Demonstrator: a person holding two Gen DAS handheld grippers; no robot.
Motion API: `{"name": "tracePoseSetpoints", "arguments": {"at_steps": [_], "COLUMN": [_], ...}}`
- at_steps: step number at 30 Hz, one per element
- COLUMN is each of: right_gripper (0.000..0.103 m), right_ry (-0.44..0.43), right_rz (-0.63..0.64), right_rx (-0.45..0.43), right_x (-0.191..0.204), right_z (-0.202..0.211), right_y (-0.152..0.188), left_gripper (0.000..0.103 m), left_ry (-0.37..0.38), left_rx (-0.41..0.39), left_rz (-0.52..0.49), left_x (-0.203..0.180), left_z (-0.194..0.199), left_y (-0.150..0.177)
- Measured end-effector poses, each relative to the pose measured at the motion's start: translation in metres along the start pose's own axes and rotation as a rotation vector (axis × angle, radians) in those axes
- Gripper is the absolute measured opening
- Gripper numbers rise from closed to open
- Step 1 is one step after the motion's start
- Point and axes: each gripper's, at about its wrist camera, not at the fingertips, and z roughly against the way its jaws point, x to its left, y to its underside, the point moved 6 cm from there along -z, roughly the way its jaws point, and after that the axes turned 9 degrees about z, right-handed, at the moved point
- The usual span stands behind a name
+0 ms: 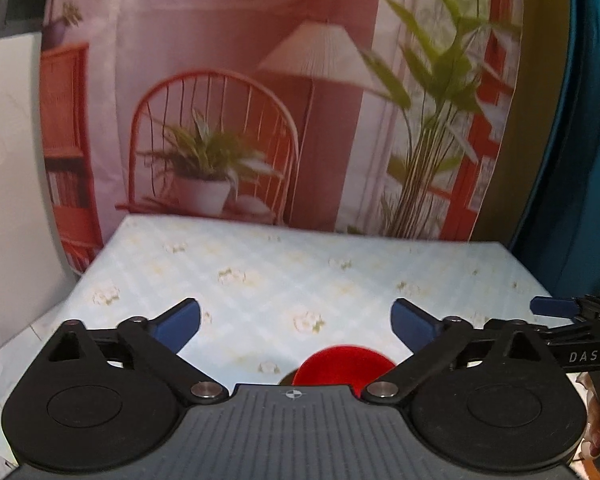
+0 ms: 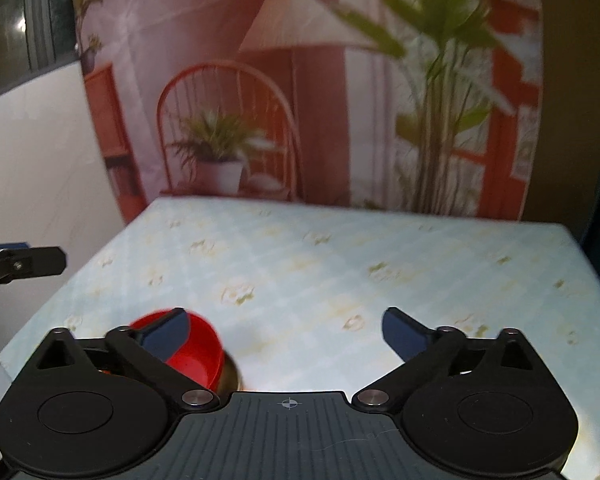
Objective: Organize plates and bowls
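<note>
Looking past our two grippers, we see a table under a pale blue checked cloth with small flower prints (image 1: 300, 264), backed by a printed pink backdrop of a chair, lamp and plants (image 1: 260, 100). Our left gripper (image 1: 296, 320) and right gripper (image 2: 286, 330) both stand wide apart, holding nothing. A glossy red round bowl (image 2: 198, 346) sits on the cloth's near edge, below them.

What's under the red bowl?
The red bowl sits on something dark and golden-brown; only its edge shows. Whether that is a plate or another bowl stays hidden by the bowl and the gripper body.
</note>
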Motion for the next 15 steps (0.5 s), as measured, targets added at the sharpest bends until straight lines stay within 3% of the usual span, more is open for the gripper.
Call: {"name": "tracePoseSetpoints", "arguments": {"at_steps": [8, 15], "right_gripper": [0.103, 0.103], "right_ry": [0.083, 0.124], "right_rz": [-0.012, -0.001], "right_rx": [-0.133, -0.221], "right_x": [-0.013, -0.016], "right_z": [0.041, 0.071], "right_y": [-0.012, -0.020], "left_gripper": [0.103, 0.103], "left_ry": [-0.041, -0.044], "left_rx": [-0.070, -0.091], "left_rz": [-0.063, -0.035], "left_x": [-0.023, -0.027], "left_z": [0.022, 0.034], "left_y": [-0.008, -0.011]}}
